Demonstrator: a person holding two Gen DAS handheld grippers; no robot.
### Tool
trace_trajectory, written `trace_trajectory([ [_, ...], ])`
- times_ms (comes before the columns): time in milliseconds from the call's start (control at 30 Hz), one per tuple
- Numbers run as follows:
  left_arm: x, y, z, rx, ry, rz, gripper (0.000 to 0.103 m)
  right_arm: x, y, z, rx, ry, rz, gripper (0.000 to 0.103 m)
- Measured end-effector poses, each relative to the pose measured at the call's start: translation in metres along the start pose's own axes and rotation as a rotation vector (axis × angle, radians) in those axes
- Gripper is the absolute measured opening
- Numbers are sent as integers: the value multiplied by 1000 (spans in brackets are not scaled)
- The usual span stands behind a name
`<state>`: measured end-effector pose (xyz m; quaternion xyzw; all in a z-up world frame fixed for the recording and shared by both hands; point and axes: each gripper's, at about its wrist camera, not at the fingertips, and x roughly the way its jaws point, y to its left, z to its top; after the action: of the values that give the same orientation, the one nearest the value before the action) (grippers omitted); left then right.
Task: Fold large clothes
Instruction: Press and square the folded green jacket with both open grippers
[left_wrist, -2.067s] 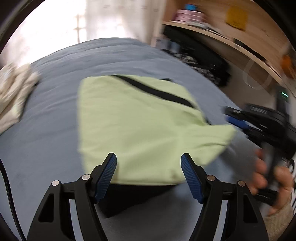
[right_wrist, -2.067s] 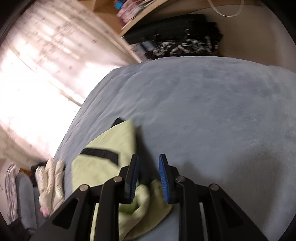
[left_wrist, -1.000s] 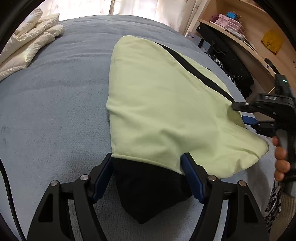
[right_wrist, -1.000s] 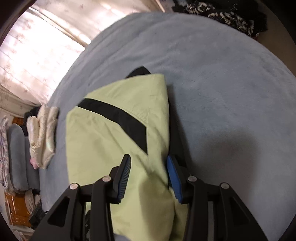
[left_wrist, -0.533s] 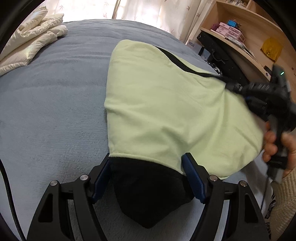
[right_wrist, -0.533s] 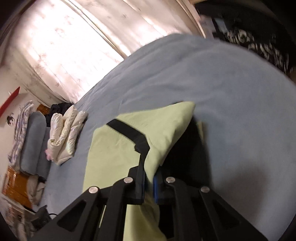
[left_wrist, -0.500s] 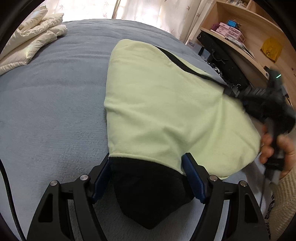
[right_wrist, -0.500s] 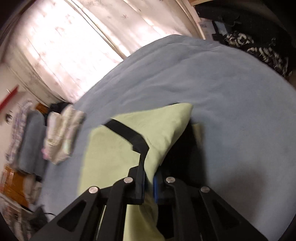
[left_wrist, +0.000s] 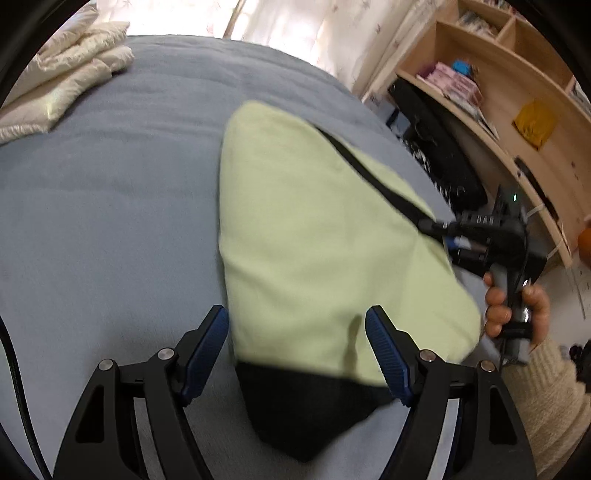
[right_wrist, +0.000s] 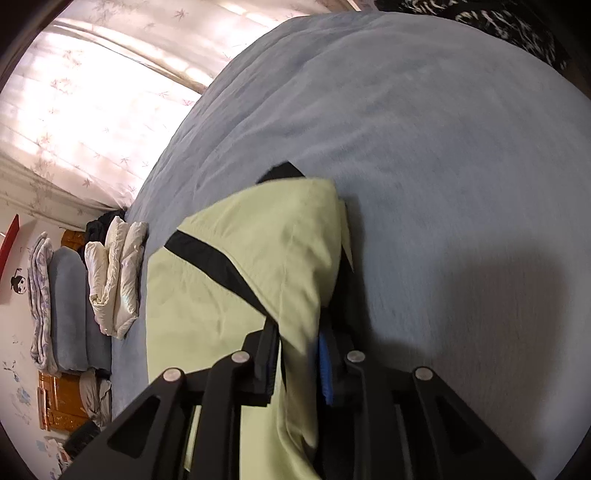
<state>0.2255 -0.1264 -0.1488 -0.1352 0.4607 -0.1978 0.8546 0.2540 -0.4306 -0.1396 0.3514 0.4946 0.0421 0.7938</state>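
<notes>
Left wrist view, near field: left gripper (left_wrist: 297, 328), jaws spread wide, blue ribbed pads standing either side of the garment's near end, nothing between them clamped. Item: light green garment (left_wrist: 314, 236) with black lining, lying on the grey-blue bed cover (left_wrist: 110, 192). A black tip (left_wrist: 303, 413) of the garment protrudes toward the camera below the green edge. Long axis runs from this near end away toward the curtained window; the far end tapers to a rounded point. A black stripe (left_wrist: 373, 177) runs diagonally along its right-hand side.

Mid field, right: right gripper (left_wrist: 439, 230), held in the person's hand (left_wrist: 517, 306), nipping the garment's right edge where the stripe ends; that edge is raised off the cover.

Far field: folded cream bedding (left_wrist: 62, 88) at the cover's far left; wooden shelving (left_wrist: 491, 85) with boxes to the right; curtain (left_wrist: 295, 22) behind.

Right wrist view, near field: right gripper (right_wrist: 297, 354), jaws drawn together on a fold of the green cloth, which drapes between and below them. Beyond, the garment's body spreads leftward, stripe (right_wrist: 218, 266) crossing it; a black corner (right_wrist: 280, 171) shows at its far tip. Cover extends beyond. Far left: cream bedding (right_wrist: 118, 273), stacked blankets (right_wrist: 62, 306), lit curtain (right_wrist: 92, 92).
</notes>
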Motion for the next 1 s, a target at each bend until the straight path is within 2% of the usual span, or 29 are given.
trace_trajectory([
  [133,15,-4,26,-13,0,21,75,17,2,19,26,14,18,24],
  [233,33,-18,37,30,-1,112,75,18,-1,24,40,-6,32,23],
  [300,47,-25,37,61,16,179,73,8,8,22,-37,-76,1,20],
  [367,49,-27,32,71,-9,196,73,-10,24,12,-161,-157,-13,16],
  [400,50,-28,31,85,-17,200,73,-13,25,10,-184,-176,-20,16],
  [433,49,-27,30,94,-18,202,73,-9,21,6,-184,-157,-58,16],
  [500,50,-25,29,95,-10,199,73,7,8,5,-158,-63,-131,18],
  [567,47,-21,32,81,-1,189,73,7,1,4,-120,-27,-136,19],
  [633,42,-20,35,85,7,191,73,-6,3,6,-86,-40,-120,24],
  [700,32,-24,39,108,-23,218,71,-22,9,8,-58,-65,-110,24],
  [800,17,-34,46,128,-94,220,71,-44,32,5,-100,-179,-162,24],
  [900,19,-50,54,136,-123,205,71,-38,57,8,-152,-211,-146,24],
  [1000,35,-61,57,149,-103,216,67,-14,79,11,-174,-224,-134,24],
])
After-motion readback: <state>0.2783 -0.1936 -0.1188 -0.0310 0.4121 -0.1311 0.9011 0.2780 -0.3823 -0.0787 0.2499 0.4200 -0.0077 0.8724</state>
